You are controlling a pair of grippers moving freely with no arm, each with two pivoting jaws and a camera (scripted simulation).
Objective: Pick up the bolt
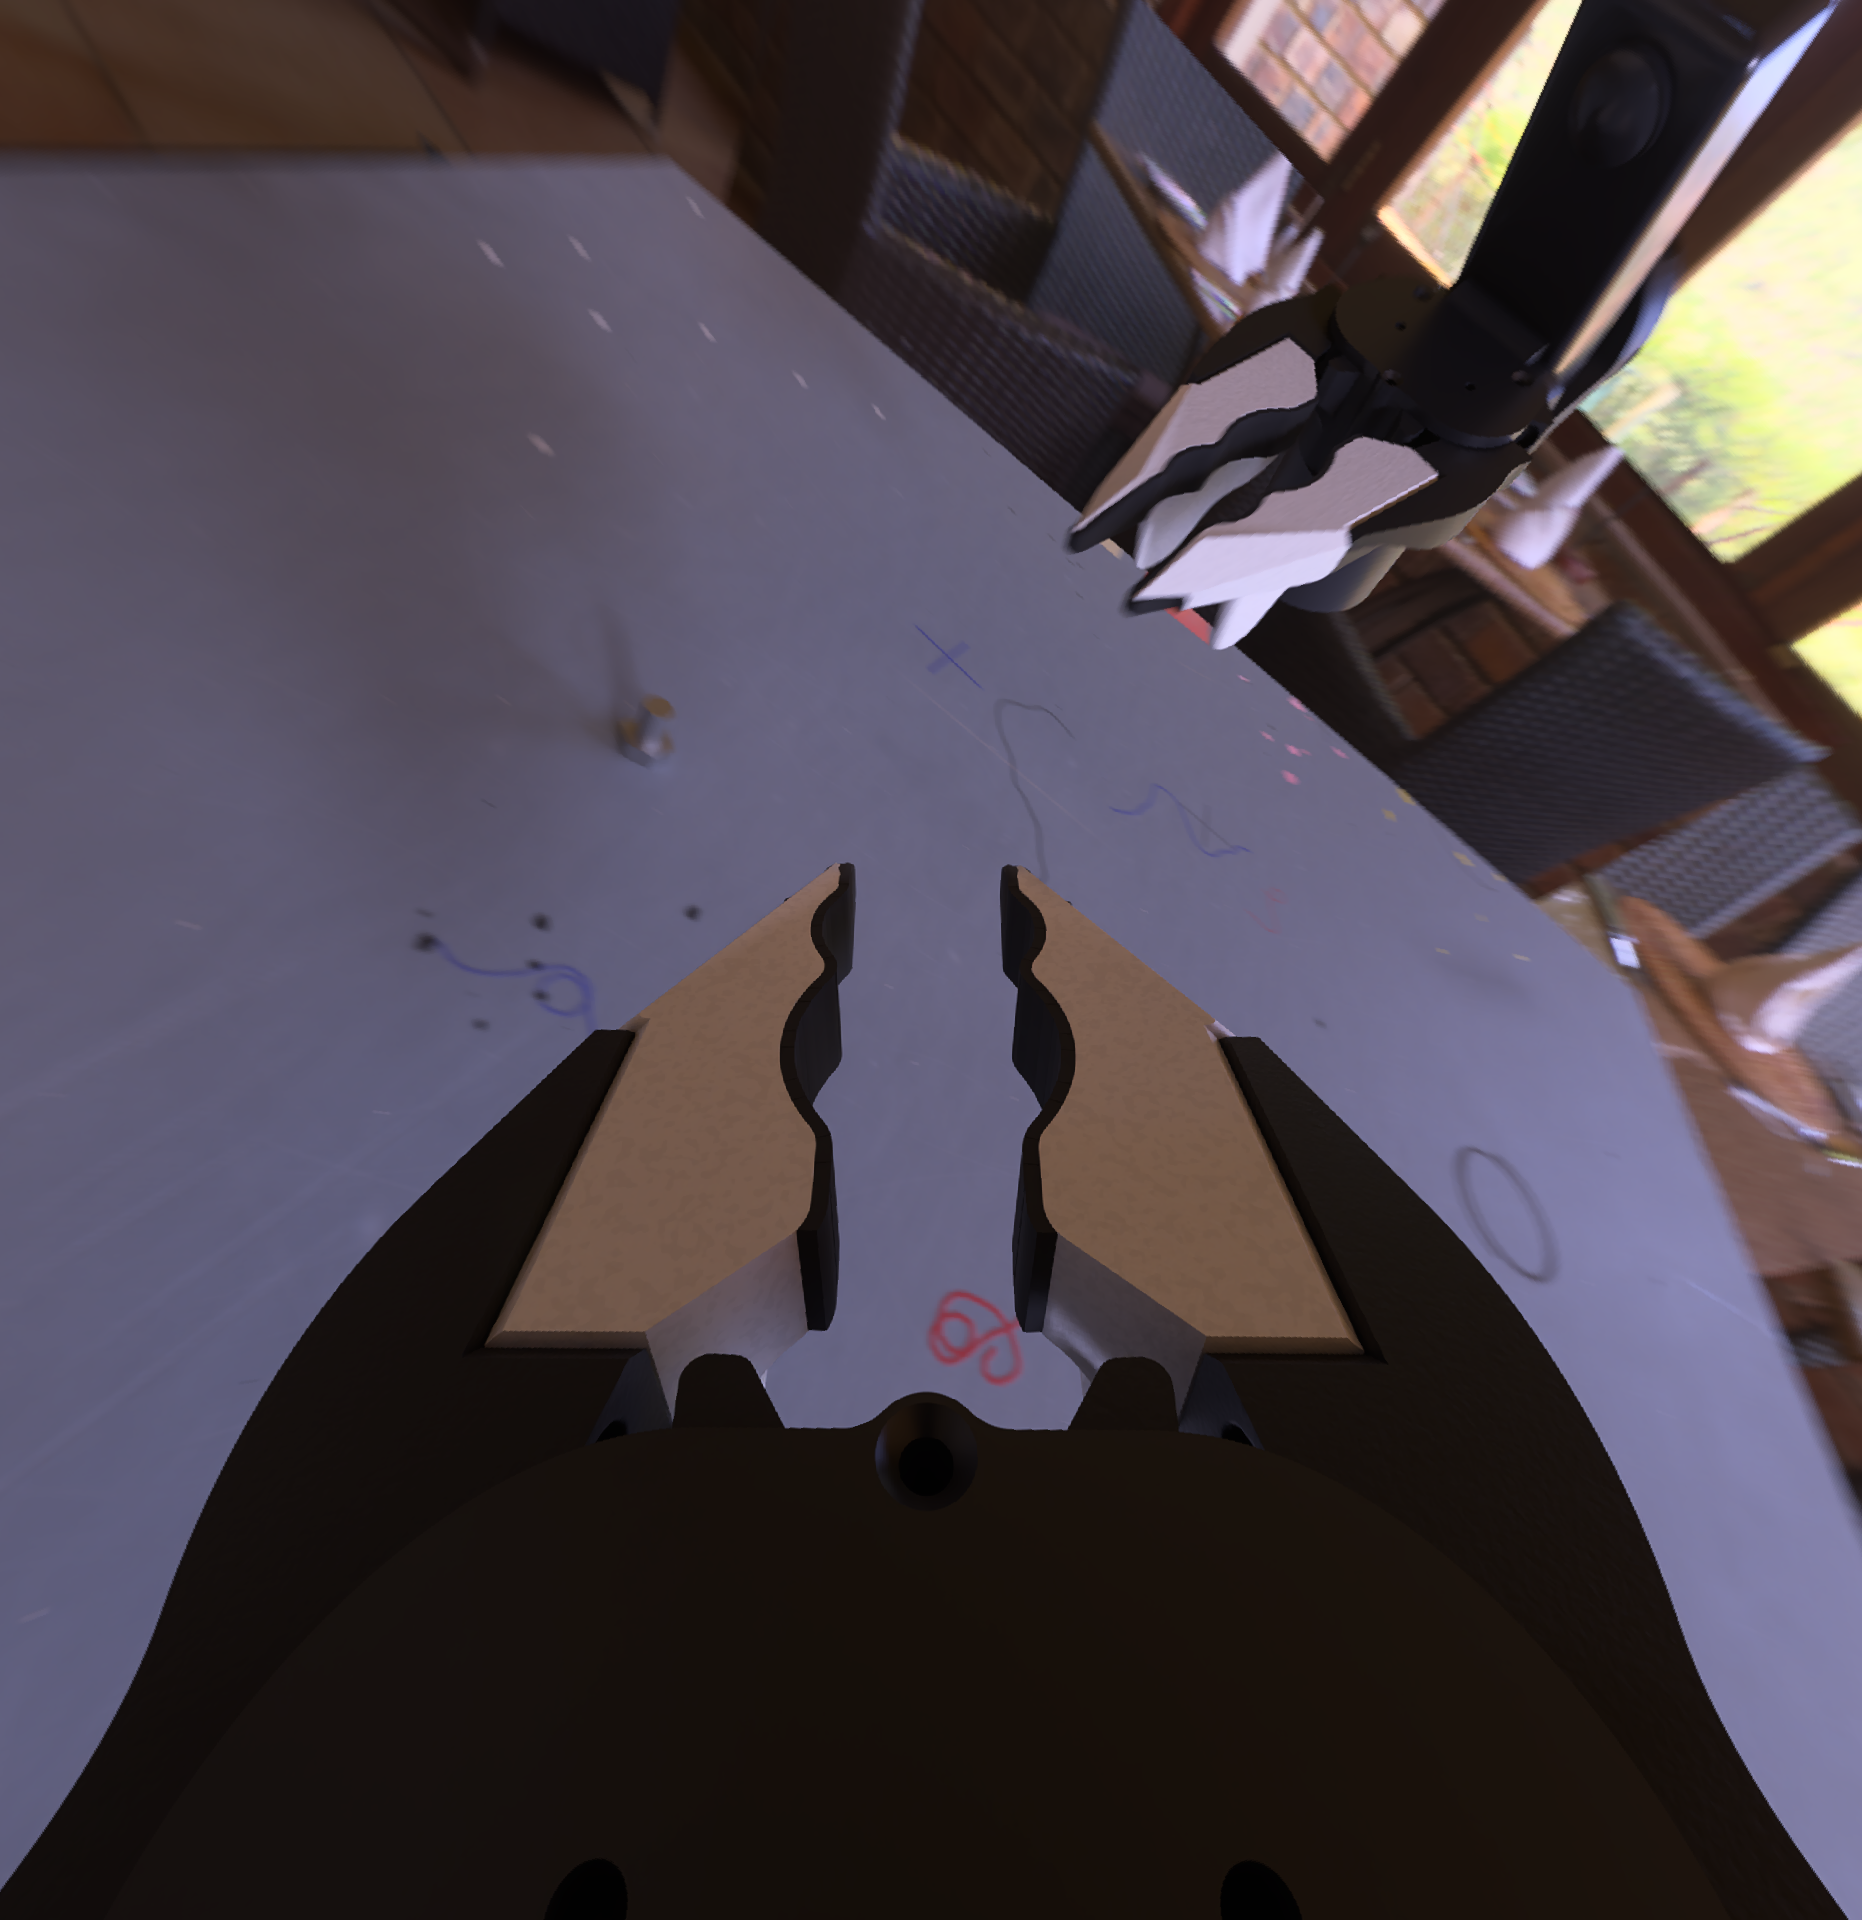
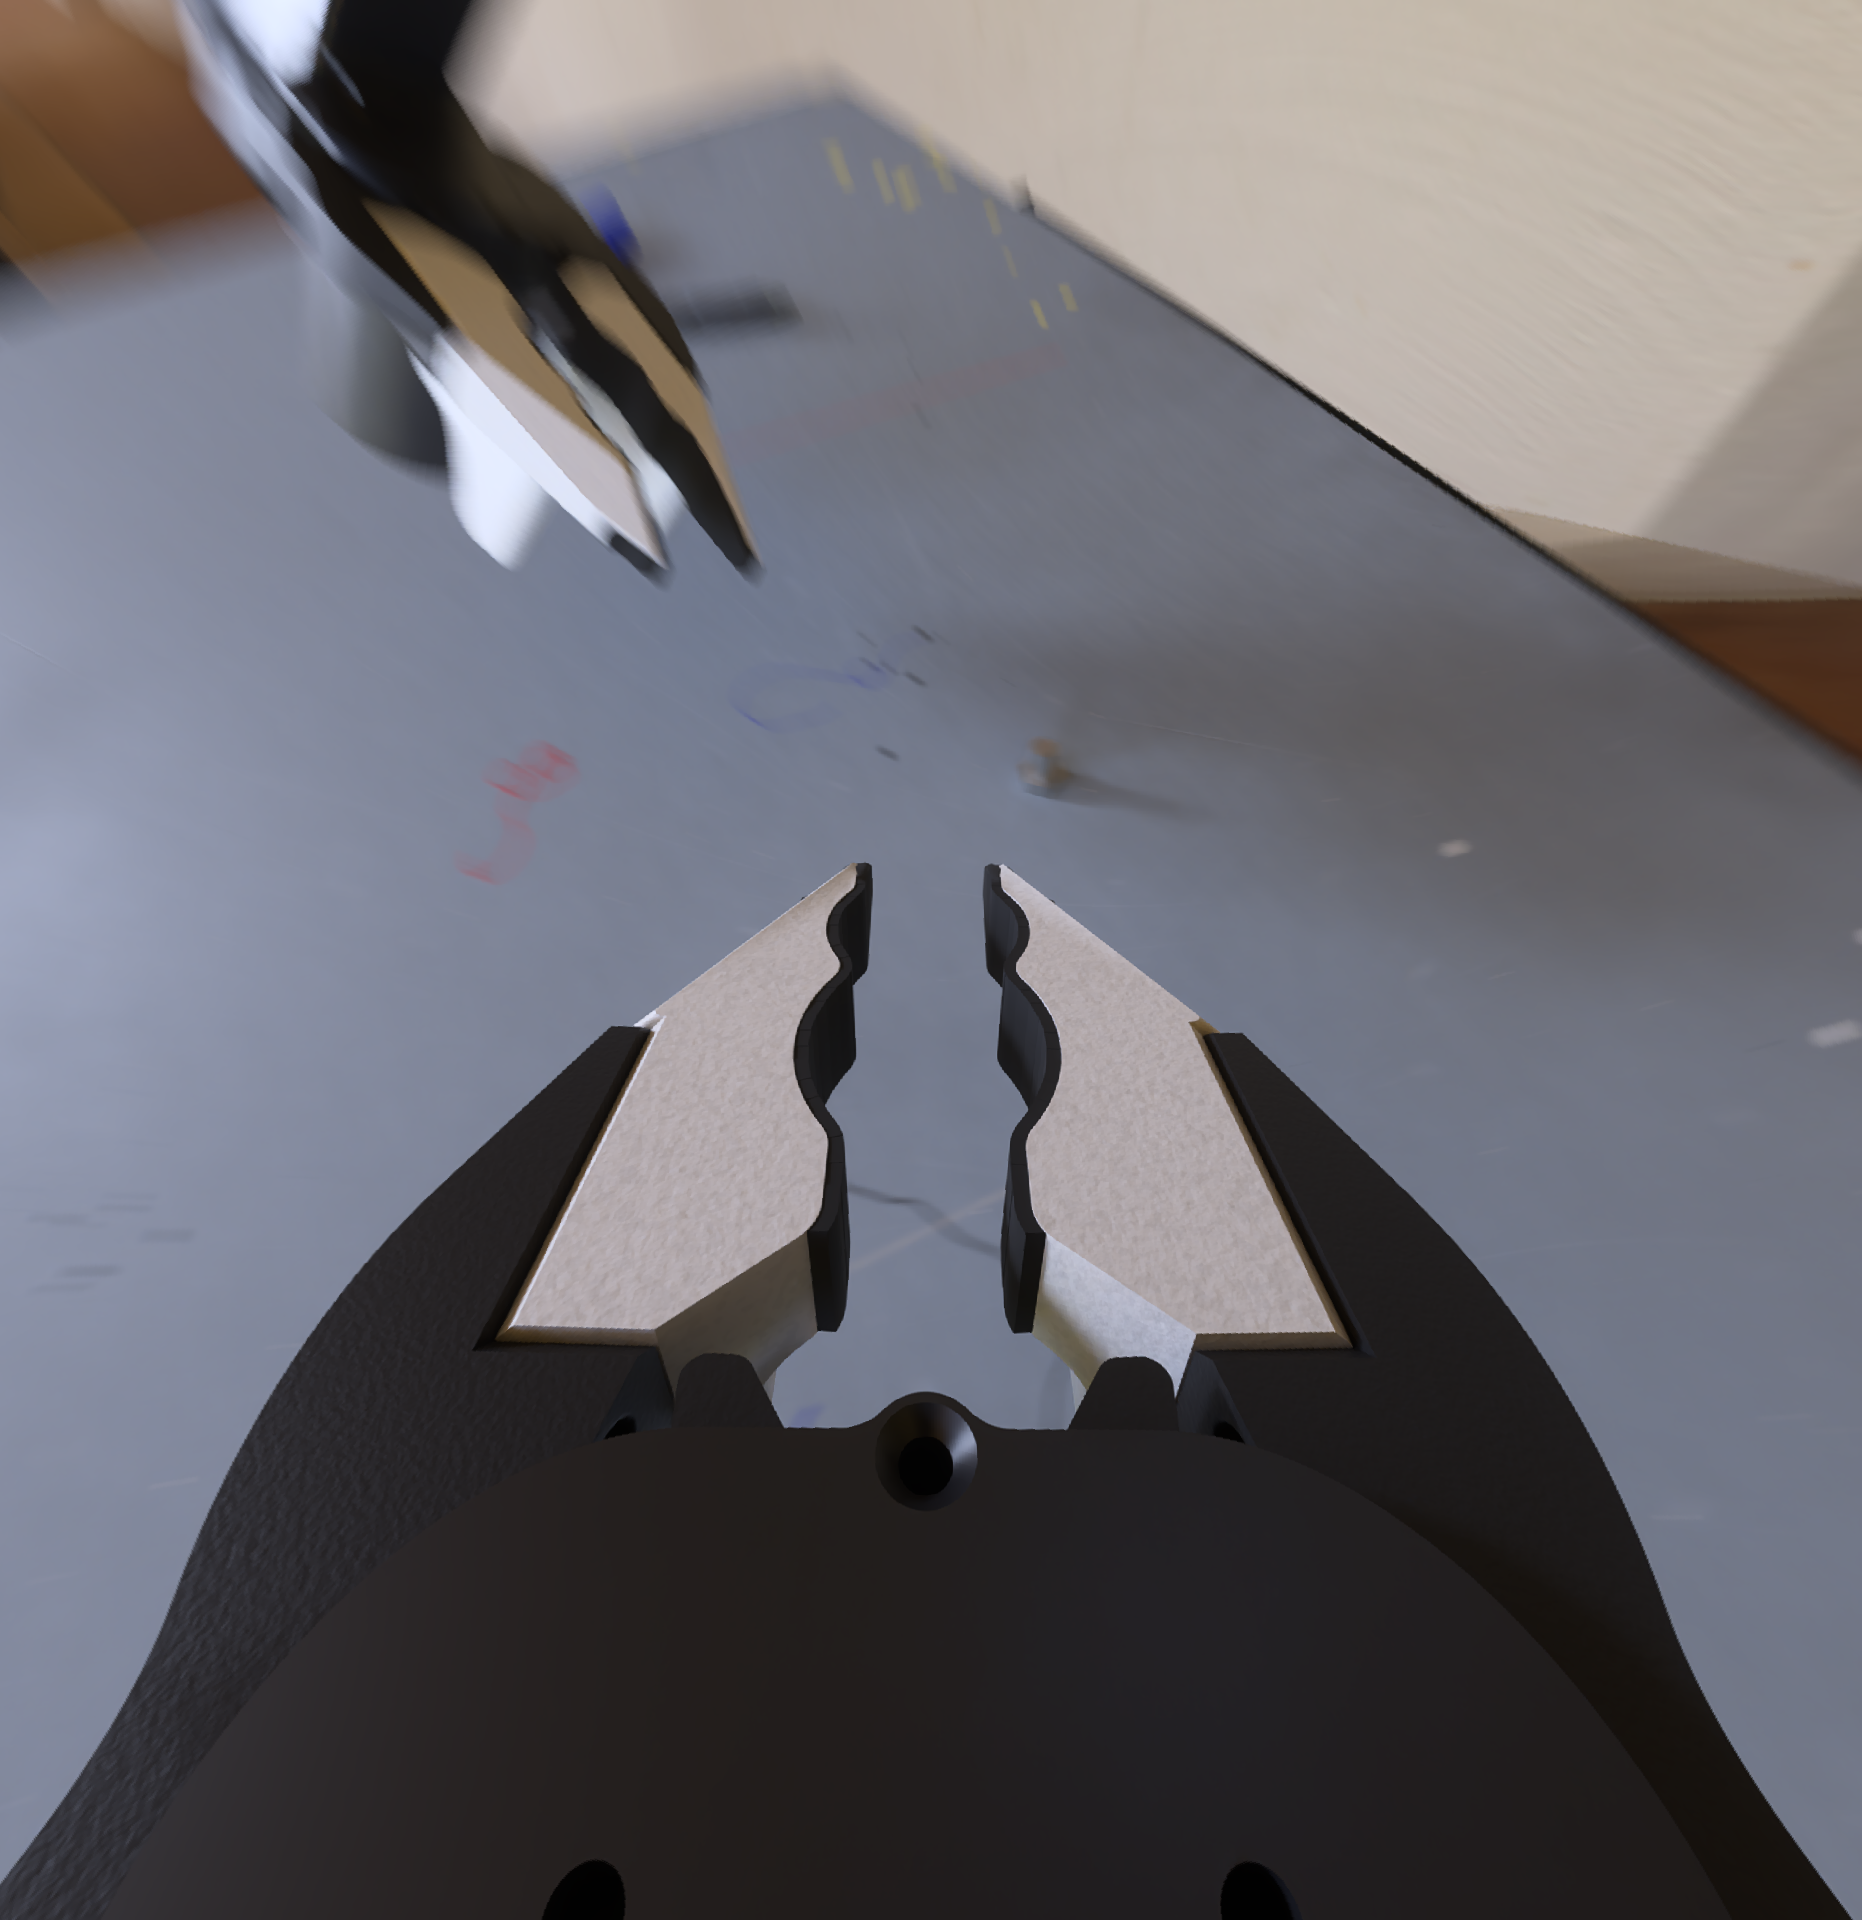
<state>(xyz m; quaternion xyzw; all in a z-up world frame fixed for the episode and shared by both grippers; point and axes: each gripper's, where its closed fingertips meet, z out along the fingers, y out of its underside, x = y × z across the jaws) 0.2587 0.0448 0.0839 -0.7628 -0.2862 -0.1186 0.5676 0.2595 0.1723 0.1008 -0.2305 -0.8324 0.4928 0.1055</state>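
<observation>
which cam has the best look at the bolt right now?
Left wrist view: the bolt is sharp there, a small silver piece alone on the grey table, ahead and left of the open left tool. Right wrist view shows it only as a motion-blurred smear ahead-right of the right tool.

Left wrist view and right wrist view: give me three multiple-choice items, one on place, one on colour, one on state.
1. Seen from the left wrist view, the bolt lies:
A. between the fingers
B. ahead, left of the fingertips
C. off the table

2. The scribble between the left gripper fingers is:
A. red
B. green
C. yellow

3. The right gripper is:
A. shut on the bolt
B. open, empty
C. out of view

Key: 1 B, it rests apart on the table; 2 A, red loops show; 3 B, bare table shows in the gap.
</observation>
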